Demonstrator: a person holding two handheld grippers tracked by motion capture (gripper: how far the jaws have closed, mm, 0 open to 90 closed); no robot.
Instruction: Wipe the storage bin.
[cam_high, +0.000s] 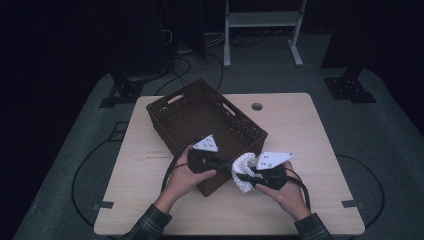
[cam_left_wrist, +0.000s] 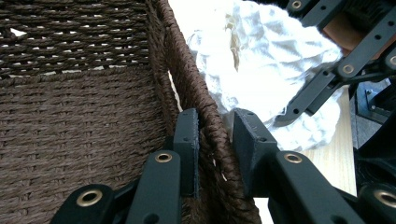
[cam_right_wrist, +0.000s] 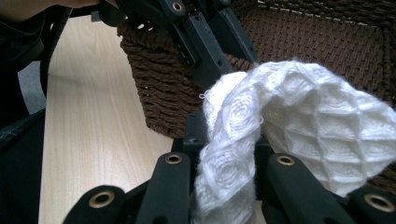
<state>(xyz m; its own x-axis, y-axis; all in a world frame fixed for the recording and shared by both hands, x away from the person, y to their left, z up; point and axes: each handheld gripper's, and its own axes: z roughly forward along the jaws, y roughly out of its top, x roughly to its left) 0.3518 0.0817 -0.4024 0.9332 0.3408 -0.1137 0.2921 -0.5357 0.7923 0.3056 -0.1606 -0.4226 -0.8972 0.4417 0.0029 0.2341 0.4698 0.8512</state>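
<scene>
Left gripper (cam_left_wrist: 215, 144) clamps basket (cam_high: 180, 107) rim; right gripper (cam_right_wrist: 224, 154) grips cloth (cam_right_wrist: 299, 121) beside it.

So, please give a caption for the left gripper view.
Left gripper clamps the basket rim beside a white cloth.

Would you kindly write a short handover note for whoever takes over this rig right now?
Left gripper: shut on the near wall of the brown woven basket, one jaw inside, one outside, steadying it.
Right gripper: shut on the white waffle-weave cloth, holding it bunched just outside the basket's near right corner, above the wooden table.
Done: cloth picked up, basket braced.
Left: carry the cloth over the rim, let it go inside the basket, then probably free the basket wall.
</scene>
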